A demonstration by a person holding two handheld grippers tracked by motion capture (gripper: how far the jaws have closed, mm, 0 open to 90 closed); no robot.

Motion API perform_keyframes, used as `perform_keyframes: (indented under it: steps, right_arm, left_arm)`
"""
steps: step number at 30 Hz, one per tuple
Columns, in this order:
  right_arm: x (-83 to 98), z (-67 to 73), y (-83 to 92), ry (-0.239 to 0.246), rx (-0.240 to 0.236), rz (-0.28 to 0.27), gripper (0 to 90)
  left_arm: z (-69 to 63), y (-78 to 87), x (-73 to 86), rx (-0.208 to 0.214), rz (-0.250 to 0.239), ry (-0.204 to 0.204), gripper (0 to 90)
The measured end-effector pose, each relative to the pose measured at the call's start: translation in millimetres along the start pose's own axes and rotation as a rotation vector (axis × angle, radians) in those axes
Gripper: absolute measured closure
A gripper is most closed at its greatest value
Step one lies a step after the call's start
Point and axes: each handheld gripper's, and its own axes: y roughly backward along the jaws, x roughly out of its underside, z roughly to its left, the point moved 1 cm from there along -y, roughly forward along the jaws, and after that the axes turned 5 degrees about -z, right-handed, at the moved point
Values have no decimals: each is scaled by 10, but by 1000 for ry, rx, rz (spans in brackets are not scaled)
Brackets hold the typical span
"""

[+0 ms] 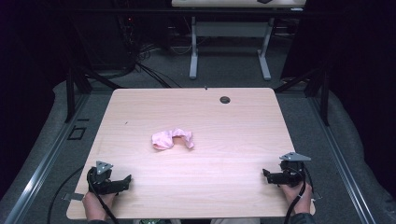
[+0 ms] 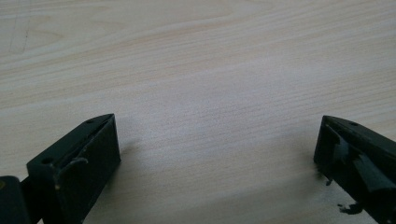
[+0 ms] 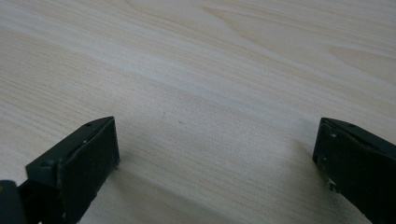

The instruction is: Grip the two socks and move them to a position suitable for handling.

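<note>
A crumpled pink cloth (image 1: 172,139) lies near the middle of the light wooden table (image 1: 233,126). My left gripper (image 1: 125,181) rests at the near left corner, held by a hand, well short of the cloth. My right gripper (image 1: 267,174) rests at the near right, pointing left. In the left gripper view the left gripper (image 2: 217,135) has its jaws wide apart over bare wood. The right gripper (image 3: 215,135) stands just as wide in the right gripper view, with nothing between its jaws. Both are open.
A round cable hole (image 1: 225,99) sits near the table's far edge. Black cables (image 1: 100,203) trail from the grippers off the near edge. Beyond the table stand a white desk frame (image 1: 194,51) and tangled cables on grey carpet.
</note>
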Motion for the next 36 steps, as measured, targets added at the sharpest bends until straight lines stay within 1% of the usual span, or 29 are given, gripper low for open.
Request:
perform_keyframes:
  steps: [8,10,11,12,16,17,18,19,21,22,23,24,25,26,27,28,30,32,34,35,36]
  right_arm:
    - [-1,0,-1,-2,2,-1,0]
    - [-1,-1,-1,-2,2,-1,0]
    - [-1,-1,-1,-2,2,-1,1]
    - [-1,-2,0,-1,2,0,1]
    - [-1,-1,-1,-2,3,-1,1]
    - [-1,-1,-1,-2,3,-1,1]
    - [-1,-1,-1,-2,3,-2,1]
    - [-1,-1,-1,-2,3,-2,1]
    - [-1,-1,-2,-2,3,-2,1]
    - [-1,-1,-2,-2,3,-2,1]
    - [-1,-1,-1,-2,3,-2,1]
    - [-1,-2,-1,-3,3,-2,1]
    - [-1,-2,-1,-2,3,-2,2]
    - [-1,-2,-1,-3,3,-3,2]
    - [0,-2,-1,-3,3,-3,3]
    - [0,-2,-1,-3,4,-3,3]
    - [0,-2,-1,-3,4,-4,4]
    - [0,-3,-1,-3,2,-4,4]
    - [0,-3,-1,-3,3,-4,4]
    - [0,-3,-1,-3,3,-4,4]
    - [0,-3,-1,-3,3,-4,4]
  left_arm:
    - [15,-5,-12,-1,7,-2,2]
    - [11,-8,-38,4,25,3,3]
    - [8,-7,-55,15,28,7,3]
    - [3,-1,-80,17,27,6,3]
    - [-43,30,-232,43,19,0,3]
    - [-43,30,-232,43,19,0,3]
    - [-86,38,-349,62,15,-21,3]
    - [-112,37,-405,72,10,-26,2]
    - [-165,35,-527,88,8,-51,2]
    - [-165,35,-527,88,8,-51,2]
    - [-200,26,-603,98,-2,-62,2]
    - [-220,17,-650,104,-1,-70,2]
    - [-282,-19,-769,125,-7,-88,2]
    - [-317,-44,-827,135,-7,-101,2]
    - [-317,-44,-827,135,-7,-101,2]
    - [-403,-99,-936,153,-9,-126,2]
    - [-496,-166,-1040,176,-6,-146,3]
    - [-592,-227,-1138,190,-7,-174,3]
    - [-686,-295,-1231,212,-4,-189,11]
    - [-686,-295,-1231,212,-4,-189,20]
    - [-770,-376,-1315,220,-2,-213,28]
